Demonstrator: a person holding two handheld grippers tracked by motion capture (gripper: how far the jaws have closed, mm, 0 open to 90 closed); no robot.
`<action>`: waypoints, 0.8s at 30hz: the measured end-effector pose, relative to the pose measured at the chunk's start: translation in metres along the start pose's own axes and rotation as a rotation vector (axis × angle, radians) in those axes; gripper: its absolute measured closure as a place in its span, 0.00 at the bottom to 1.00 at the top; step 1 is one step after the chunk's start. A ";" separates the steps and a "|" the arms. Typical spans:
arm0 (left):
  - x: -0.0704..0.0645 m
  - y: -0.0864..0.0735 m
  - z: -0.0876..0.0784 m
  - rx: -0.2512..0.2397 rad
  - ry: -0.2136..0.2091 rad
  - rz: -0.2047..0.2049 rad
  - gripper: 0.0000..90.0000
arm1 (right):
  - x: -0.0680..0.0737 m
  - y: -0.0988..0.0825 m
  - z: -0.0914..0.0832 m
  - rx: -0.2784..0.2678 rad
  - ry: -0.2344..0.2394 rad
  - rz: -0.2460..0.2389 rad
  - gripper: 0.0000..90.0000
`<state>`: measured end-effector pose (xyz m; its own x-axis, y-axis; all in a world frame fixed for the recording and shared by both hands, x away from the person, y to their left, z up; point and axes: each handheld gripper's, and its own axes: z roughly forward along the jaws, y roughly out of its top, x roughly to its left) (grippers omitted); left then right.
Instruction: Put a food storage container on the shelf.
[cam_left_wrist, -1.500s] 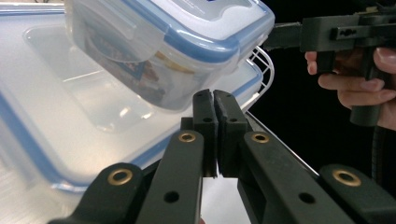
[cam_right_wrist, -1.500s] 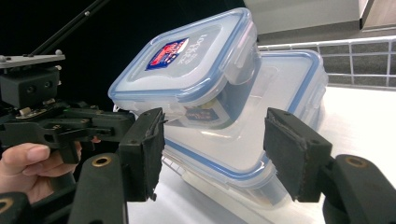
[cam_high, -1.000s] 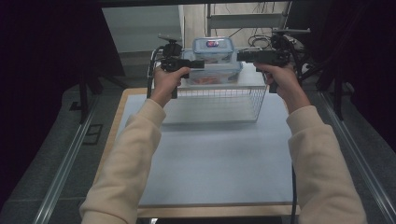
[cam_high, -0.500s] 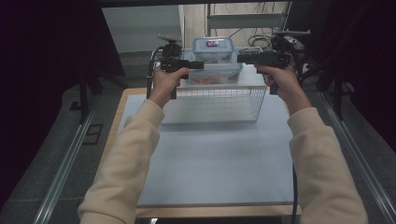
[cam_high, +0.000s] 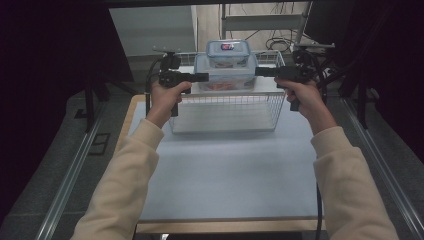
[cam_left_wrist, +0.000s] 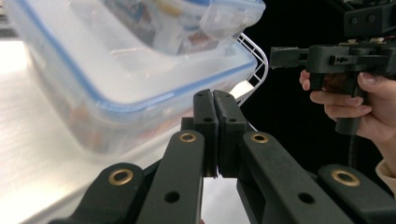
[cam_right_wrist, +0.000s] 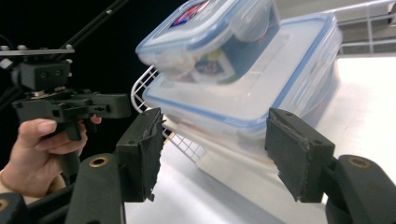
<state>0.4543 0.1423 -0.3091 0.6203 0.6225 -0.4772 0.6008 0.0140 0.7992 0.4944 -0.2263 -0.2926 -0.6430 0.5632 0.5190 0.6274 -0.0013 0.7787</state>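
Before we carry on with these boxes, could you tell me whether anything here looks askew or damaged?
Yes, two things. The small box sits tilted and off-centre on the large box rather than squarely stacked. Also, the pad on one jaw of the right gripper looks frayed along its edge. Nothing appears spilled.

Between your two black hand-held grippers, left (cam_high: 202, 77) and right (cam_high: 260, 71), the large container (cam_high: 225, 76) is translucent white with a blue rim seal. The small container (cam_high: 228, 53) above it matches, with a red-and-blue label. The wire basket (cam_high: 227, 107) below is white; the worktop (cam_high: 225, 170) is pale blue-grey. Your sleeves (cam_high: 122, 185) are cream.
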 end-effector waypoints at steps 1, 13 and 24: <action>0.000 -0.002 -0.001 -0.005 -0.001 -0.004 0.99 | -0.001 -0.003 -0.001 -0.005 0.002 -0.004 0.41; -0.004 -0.048 -0.027 -0.065 -0.057 0.010 0.80 | -0.010 -0.053 -0.015 -0.011 0.036 -0.029 0.41; -0.002 -0.118 -0.042 -0.069 -0.018 0.041 0.56 | -0.012 -0.108 -0.026 -0.003 0.053 -0.059 0.40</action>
<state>0.3611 0.1725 -0.3871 0.6530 0.6097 -0.4492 0.5385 0.0432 0.8415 0.4235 -0.2546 -0.3739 -0.7012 0.5176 0.4903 0.5866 0.0280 0.8094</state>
